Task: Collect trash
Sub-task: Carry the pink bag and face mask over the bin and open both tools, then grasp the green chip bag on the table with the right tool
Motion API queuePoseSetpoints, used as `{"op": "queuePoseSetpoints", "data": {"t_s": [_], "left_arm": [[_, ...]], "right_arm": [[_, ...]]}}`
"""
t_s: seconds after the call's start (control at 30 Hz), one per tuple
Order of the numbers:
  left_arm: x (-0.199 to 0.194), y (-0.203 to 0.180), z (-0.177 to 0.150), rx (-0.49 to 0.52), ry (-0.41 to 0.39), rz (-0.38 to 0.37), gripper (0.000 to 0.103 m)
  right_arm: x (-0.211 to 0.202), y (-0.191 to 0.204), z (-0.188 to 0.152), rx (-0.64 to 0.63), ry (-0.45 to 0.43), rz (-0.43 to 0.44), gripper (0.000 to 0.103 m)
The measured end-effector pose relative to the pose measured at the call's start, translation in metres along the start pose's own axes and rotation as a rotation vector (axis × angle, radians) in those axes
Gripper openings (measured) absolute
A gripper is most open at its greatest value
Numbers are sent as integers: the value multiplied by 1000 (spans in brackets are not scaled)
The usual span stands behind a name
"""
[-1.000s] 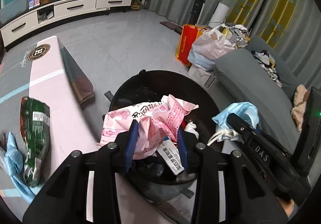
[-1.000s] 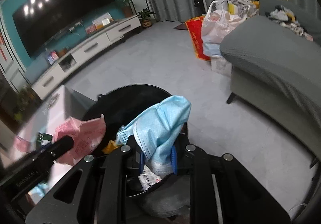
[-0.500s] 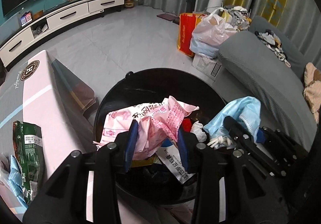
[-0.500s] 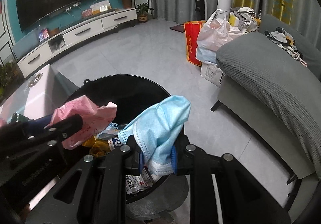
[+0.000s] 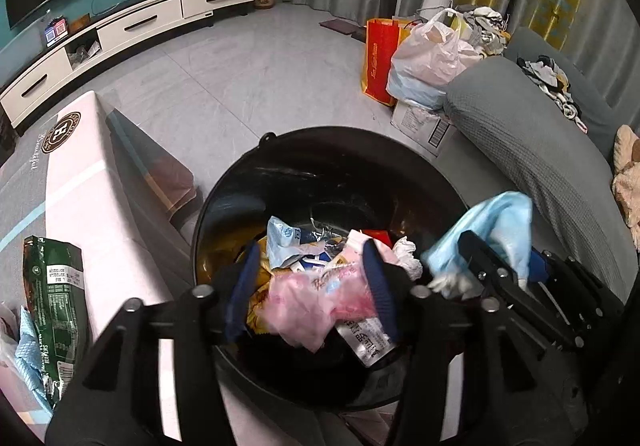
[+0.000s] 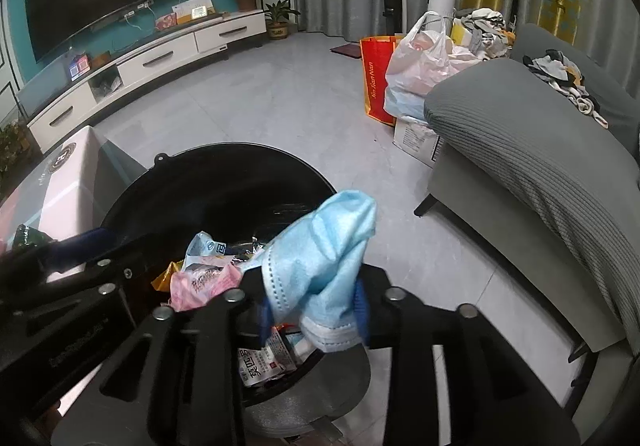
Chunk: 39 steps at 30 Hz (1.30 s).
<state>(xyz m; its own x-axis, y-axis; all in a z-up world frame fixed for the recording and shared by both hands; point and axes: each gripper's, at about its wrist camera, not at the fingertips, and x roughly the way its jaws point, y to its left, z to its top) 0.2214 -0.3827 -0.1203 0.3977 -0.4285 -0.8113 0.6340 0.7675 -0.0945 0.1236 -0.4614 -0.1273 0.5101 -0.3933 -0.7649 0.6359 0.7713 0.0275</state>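
Since the earlier frame the pink wrapper [image 5: 316, 302] has dropped out of the left gripper [image 5: 310, 288] and now lies blurred, low between its spread fingers, over the litter in the black trash bin [image 5: 332, 150]; both sets of jaws are opening. The grey sofa [image 6: 532, 150] fills the right side, with the pale coffee table [image 5: 80, 182] left of the bin and a green snack bag [image 5: 56, 302] lying on it. The bin already contains wrappers and packets. The left gripper's fingers stand wide, its pads clear of the wrapper. The right gripper [image 6: 314, 306] hangs over the bin's near rim, its fingers narrow, with a blue face mask [image 6: 324, 266] draped between them, the pads touching it on both sides.
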Motion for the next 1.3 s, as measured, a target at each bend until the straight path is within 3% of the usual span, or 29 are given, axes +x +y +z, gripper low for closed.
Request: {"op": "queuePoseSetpoints", "data": {"t_s": [0.43, 0.7, 0.83, 0.97, 1.13, 1.3], "left_arm": [[-47, 22, -7, -69, -112, -11, 85], [-109, 57, -33, -139, -213, -35, 91], [-138, 96, -66, -237, -237, -35, 94], [-162, 145, -113, -351, -228, 0, 94], [-187, 196, -171, -422, -208, 113, 94], [-205, 227, -207, -452, -220, 147, 95]], "right_arm": [[-22, 4, 3, -30, -57, 14, 68], [-50, -19, 8, 58, -111, 136, 73], [-59, -24, 5, 114, -126, 172, 73], [-69, -7, 1, 79, -135, 225, 73], [-84, 42, -8, -46, -145, 307, 73], [-98, 102, -22, -187, -127, 398, 73]]}}
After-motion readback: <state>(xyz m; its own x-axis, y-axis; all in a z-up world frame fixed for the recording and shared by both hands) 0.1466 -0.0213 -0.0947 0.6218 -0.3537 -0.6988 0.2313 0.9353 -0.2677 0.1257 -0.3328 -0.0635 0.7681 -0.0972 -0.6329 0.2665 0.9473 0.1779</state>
